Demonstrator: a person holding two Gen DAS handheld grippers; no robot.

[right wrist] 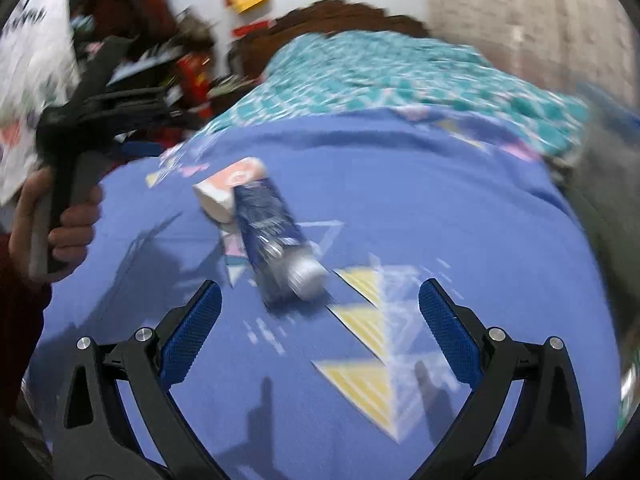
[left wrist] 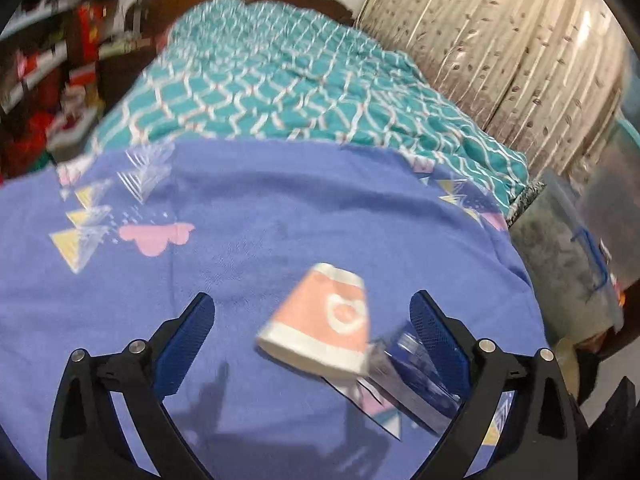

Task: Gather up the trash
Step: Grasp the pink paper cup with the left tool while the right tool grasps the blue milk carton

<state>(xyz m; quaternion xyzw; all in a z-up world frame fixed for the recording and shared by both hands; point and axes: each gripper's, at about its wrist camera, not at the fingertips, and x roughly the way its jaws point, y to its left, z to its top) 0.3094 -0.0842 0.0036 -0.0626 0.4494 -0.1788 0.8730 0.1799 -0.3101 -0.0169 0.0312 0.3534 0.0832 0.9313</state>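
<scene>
Both sets of jaws stand wide apart with nothing between their pads. The left gripper looks down at a pink-and-white paper cup lying on its side on the bed, just ahead of the jaws toward one o'clock. A dark blue crumpled bottle lies touching the cup at four o'clock, close to the right-hand pad.

The right gripper sees the same bottle toward eleven o'clock, its silver cap end nearest, the cup beyond it. At nine o'clock a hand holds the other gripper's handle.

The purple blanket is soft and both views are blurred. The risk: a rushed closing may pinch the blanket, or nudge the light cup and roll it away. With cup and bottle touching, grabbing one could knock the other off toward the bed's edge.
</scene>
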